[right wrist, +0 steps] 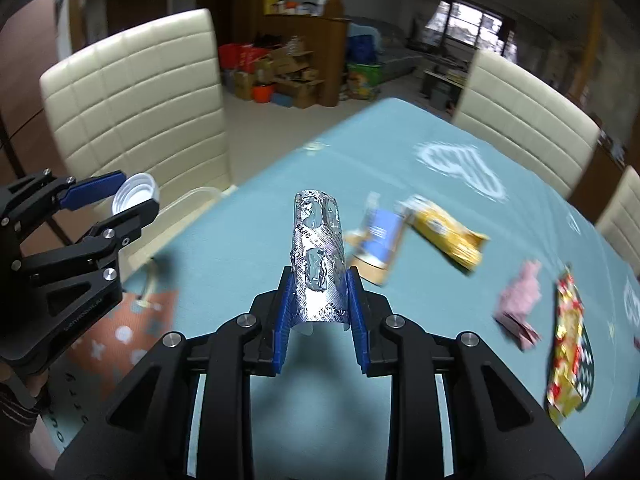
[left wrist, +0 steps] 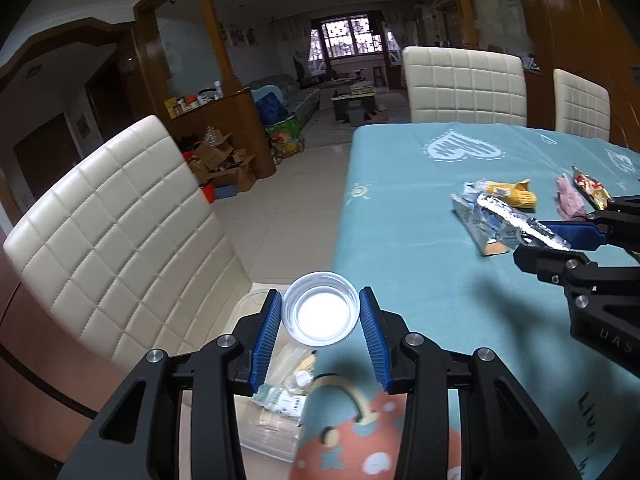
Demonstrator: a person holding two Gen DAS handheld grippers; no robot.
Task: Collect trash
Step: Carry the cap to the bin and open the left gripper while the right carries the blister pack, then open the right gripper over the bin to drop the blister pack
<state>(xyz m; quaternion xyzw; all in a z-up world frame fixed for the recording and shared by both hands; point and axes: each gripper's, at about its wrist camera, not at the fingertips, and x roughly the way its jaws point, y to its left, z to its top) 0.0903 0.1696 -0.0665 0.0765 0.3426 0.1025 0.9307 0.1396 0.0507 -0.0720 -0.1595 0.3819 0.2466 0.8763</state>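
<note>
Left gripper (left wrist: 320, 316) clamped on bottle cap (left wrist: 320, 309), carried off tabletop's (left wrist: 420, 208) left edge toward clear bin (left wrist: 272, 432) | right gripper (right wrist: 319, 280) pinched on foil blister strip (right wrist: 318, 256), lifted for disposal.

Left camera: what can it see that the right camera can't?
Only the left camera shows the clear bin beside the table, with wrappers inside, right under the left claw.

Only the right camera shows the whole gold-and-red wrapper lying on the cloth, and a sleeve at the edge.

Both show the white cap pinched in the left claw, the foil pill sheet pinched in the right claw, the yellow wrapper, the pink paper and the blue cloth.
</note>
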